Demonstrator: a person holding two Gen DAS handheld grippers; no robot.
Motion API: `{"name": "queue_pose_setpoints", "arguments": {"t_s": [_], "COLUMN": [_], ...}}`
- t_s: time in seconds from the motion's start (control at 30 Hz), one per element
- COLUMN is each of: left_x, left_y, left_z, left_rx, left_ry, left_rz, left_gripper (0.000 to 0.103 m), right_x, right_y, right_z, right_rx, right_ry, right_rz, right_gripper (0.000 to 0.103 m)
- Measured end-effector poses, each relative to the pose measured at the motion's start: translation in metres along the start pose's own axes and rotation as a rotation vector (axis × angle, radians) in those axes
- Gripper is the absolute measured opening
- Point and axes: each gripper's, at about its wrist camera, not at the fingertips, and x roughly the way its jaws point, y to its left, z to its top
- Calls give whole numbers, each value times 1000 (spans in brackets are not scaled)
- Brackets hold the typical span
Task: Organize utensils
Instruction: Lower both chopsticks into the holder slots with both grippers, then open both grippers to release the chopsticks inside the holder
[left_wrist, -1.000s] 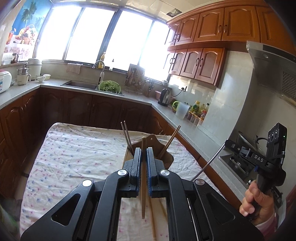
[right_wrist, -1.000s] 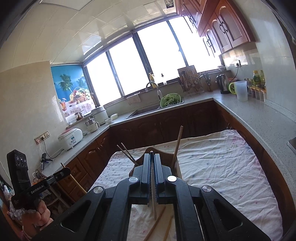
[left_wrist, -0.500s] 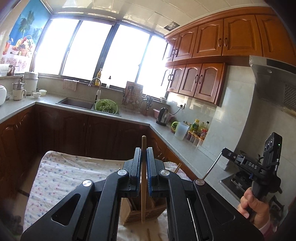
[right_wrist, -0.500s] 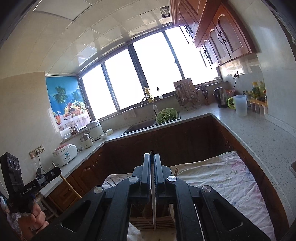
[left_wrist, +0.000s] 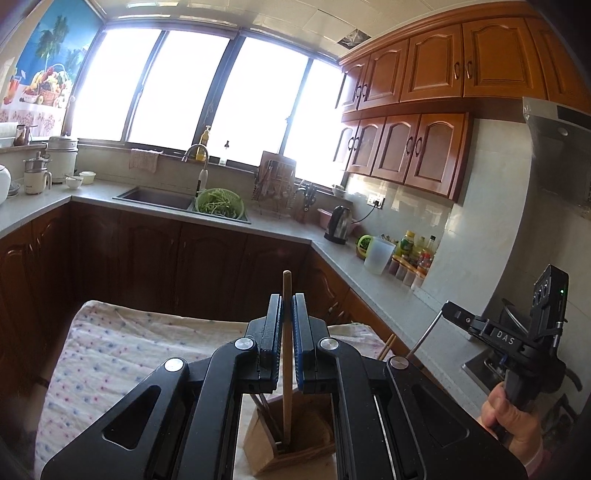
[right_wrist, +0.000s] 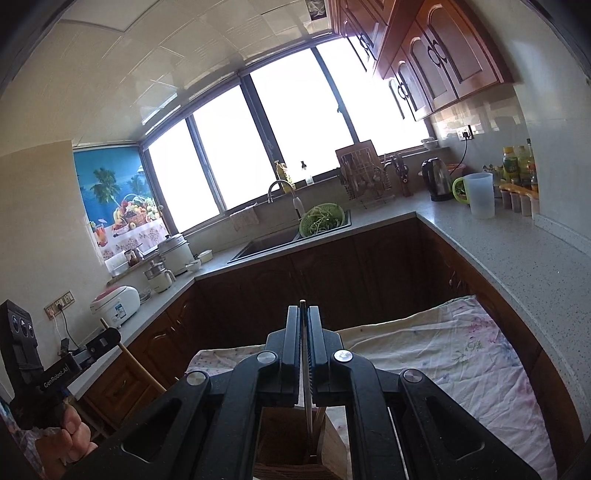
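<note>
My left gripper (left_wrist: 287, 301) is shut on a wooden chopstick (left_wrist: 286, 354), held upright with its lower end inside a wooden utensil holder (left_wrist: 291, 439) on the floral tablecloth (left_wrist: 110, 354). Other chopsticks (left_wrist: 264, 410) stand in the holder. My right gripper (right_wrist: 303, 314) is shut on a thin pale metal chopstick (right_wrist: 306, 402), also upright, its lower end inside the same holder (right_wrist: 284, 439). The right gripper also shows in the left wrist view (left_wrist: 448, 312), and the left gripper shows in the right wrist view (right_wrist: 107, 338).
An L-shaped grey counter (right_wrist: 517, 258) runs around the table, with a sink (left_wrist: 155, 197), a green colander (left_wrist: 219, 201), a kettle (left_wrist: 338, 225) and bottles (left_wrist: 417, 251). Dark cabinets (left_wrist: 166, 266) stand beyond the table's far edge.
Both grippers have tilted upward and come down over the holder, so each chopstick's lower end now sits inside it. Both stay shut.
</note>
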Motion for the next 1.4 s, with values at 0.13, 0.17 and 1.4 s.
{"name": "queue_pose_setpoints", "arguments": {"t_s": [0.13, 0.17, 1.4], "left_x": [13, 16, 31], "left_y": [6, 7, 19], "left_z": [-19, -23, -59], "left_rx": [-17, -23, -74], "left_ry": [37, 39, 132], "left_rz": [5, 7, 65], "left_gripper": [4, 5, 42], "right_x": [14, 17, 43], "right_y": [-8, -10, -26], "right_z": [-17, -21, -61], "right_rx": [26, 30, 107], "right_ry": [39, 47, 172], "right_rz": [-4, -5, -1], "right_gripper": [3, 3, 32]}}
